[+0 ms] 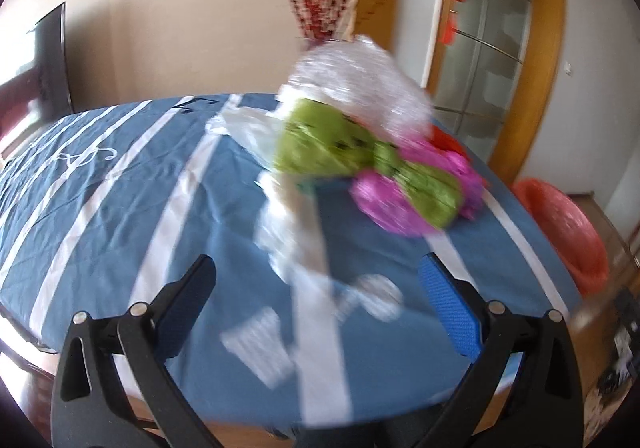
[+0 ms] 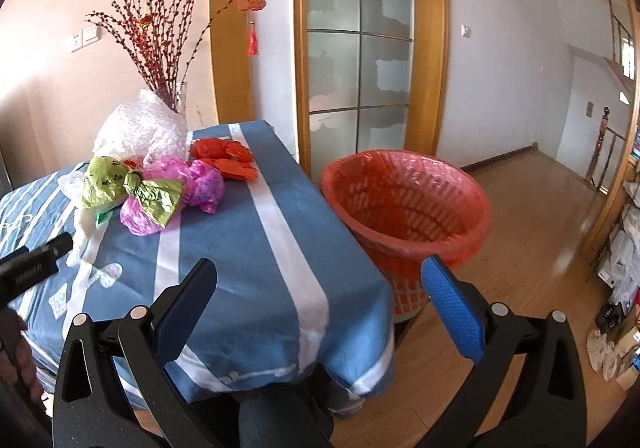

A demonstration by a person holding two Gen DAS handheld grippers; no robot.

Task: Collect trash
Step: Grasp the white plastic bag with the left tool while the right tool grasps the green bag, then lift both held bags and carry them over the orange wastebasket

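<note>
Left gripper point(image 1: 316, 290) wide, empty. Crumpled green paper wrapper point(image 1: 352, 164) straight ahead, frame centre, long axis upper left to lower right, atop pink plastic point(image 1: 384, 204). Right gripper point(image 2: 320, 294) wide, empty, nearer the red-lined basket bin point(image 2: 404, 204) beside the blue striped tablecloth's point(image 2: 240, 232) right edge. Bare cloth between.

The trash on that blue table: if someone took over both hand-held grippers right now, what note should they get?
Left hand-held gripper: open, empty, aimed at the trash pile across the table.
Right hand-held gripper: open, empty, over the table's near corner.
Trash, all on the blue striped tablecloth: green wrapper, pink plastic bag, red crumpled paper, bubble wrap, white plastic bag.
Red-lined bin: on the floor beside the table, looks empty.
Done: nothing visibly collected.
Left: move every piece into the bin.
</note>
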